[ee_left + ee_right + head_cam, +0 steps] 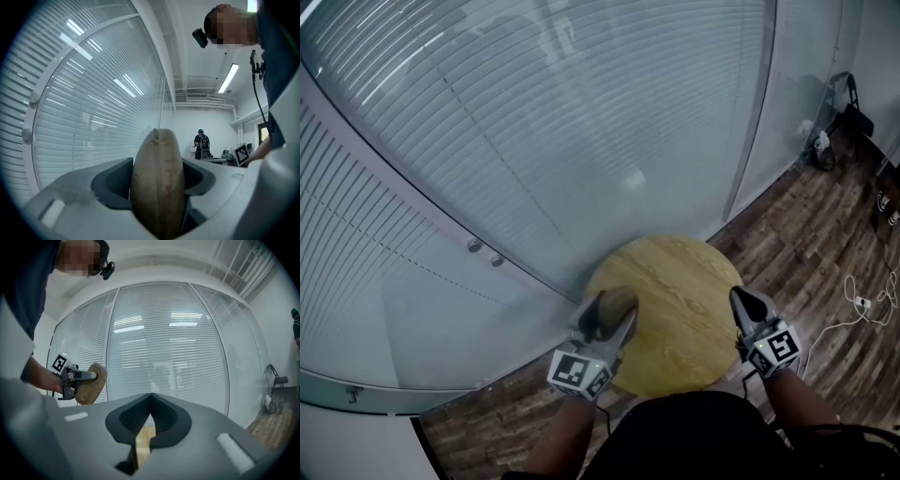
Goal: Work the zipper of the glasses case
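The glasses case (157,183) sits clamped in the left claw (602,328), over the edge of the round table (684,281). The right claw (150,401) is pinched together on nothing, well apart from it. I'd say the zipper work is all still to do.

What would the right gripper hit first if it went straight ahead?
Probably the glass wall with blinds. The right gripper, shut and empty, points level above the round table; the glasses case is off to the side in the left gripper.
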`<state>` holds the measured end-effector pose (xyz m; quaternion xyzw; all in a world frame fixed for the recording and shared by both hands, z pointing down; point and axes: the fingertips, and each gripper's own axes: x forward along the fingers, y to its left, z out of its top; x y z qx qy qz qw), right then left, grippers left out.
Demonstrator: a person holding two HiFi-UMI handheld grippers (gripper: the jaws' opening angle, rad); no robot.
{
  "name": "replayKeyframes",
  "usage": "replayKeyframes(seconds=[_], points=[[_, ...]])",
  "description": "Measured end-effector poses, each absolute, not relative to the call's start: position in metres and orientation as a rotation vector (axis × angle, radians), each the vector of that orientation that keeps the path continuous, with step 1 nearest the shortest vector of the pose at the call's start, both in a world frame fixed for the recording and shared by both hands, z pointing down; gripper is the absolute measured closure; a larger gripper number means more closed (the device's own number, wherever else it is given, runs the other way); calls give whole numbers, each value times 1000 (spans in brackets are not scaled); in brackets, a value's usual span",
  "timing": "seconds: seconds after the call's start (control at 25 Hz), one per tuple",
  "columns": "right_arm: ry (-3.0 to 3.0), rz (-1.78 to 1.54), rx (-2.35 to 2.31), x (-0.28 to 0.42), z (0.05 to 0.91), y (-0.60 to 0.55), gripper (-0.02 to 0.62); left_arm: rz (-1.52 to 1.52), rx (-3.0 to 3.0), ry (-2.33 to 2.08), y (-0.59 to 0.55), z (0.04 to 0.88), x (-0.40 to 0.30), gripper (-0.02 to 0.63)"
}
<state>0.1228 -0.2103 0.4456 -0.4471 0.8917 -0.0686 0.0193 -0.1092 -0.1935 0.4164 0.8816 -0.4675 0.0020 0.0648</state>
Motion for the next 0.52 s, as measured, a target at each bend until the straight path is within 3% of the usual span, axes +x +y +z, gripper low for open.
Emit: replayKeyframes(seconds=[0.52], points=[[2736,-206,-1435,136,435,-213,589,22,2724,-1303,-192,408,-87,307]])
